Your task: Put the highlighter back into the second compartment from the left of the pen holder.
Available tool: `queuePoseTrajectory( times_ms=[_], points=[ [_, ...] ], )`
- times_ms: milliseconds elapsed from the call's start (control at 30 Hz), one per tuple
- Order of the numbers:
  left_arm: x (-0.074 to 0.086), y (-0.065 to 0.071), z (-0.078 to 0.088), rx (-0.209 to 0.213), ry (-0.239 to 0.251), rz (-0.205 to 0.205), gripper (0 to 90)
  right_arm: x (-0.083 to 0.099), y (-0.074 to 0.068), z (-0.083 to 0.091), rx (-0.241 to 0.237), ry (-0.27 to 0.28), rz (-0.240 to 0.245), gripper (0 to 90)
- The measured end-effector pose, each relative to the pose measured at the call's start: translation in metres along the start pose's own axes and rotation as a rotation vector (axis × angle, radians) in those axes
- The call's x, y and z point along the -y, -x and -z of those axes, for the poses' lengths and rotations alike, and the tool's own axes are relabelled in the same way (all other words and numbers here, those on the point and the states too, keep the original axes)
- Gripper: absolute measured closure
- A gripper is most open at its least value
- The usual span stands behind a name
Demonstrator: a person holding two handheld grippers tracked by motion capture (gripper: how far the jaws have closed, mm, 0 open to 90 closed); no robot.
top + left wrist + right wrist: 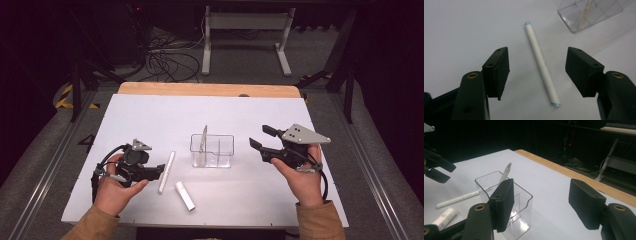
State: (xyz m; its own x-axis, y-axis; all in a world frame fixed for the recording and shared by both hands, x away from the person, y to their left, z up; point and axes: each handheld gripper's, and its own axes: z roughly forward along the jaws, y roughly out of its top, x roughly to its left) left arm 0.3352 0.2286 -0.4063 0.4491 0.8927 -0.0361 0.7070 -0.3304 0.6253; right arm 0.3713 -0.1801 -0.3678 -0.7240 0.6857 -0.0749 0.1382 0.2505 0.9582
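The left tool (pixel 537 72) hangs low over the white tabletop (pixel 150 115) with its jaws apart and a long white pen (pixel 541 65) lying flat between them; the pads stand clear of it on both sides, so the pen is framed but not gripped. In the high view this pen (pixel 166 171) lies just beside the left tool (pixel 159 170), left of a clear plastic holder (pixel 212 150) that stands near the middle of the tabletop. One pen (pixel 202 140) already stands upright in the holder's left compartment, leaning against its wall. A shorter, thicker white tube (pixel 185 195) lies nearer the person, apart from the holder and untouched. The right tool (pixel 261 137) is held off the tabletop on the holder's right side, jaws apart and empty, pointing toward the holder (pixel 509 202). The work looks like tidying pens into the holder: one appears done, the long pen is about to be picked up, and the tube seems left for later.
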Motion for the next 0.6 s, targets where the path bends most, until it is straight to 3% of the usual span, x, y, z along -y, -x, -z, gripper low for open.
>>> queuePoseTrajectory(
  times_ms=[200,333,600],
  points=[
    [-0.002,0.002,-0.004,-0.008,-0.004,0.026,39.1,0.000,0.000,0.000,0.003,0.004,0.006,37.5],
    [-0.005,0.001,-0.009,-0.023,-0.041,0.046,45.5,-0.001,0.000,0.001,0.004,0.005,0.004,37.5],
    [-0.012,0.004,-0.019,0.007,-0.108,0.057,49.0,-0.001,0.000,0.001,0.003,0.006,0.002,37.5]
  ],
)
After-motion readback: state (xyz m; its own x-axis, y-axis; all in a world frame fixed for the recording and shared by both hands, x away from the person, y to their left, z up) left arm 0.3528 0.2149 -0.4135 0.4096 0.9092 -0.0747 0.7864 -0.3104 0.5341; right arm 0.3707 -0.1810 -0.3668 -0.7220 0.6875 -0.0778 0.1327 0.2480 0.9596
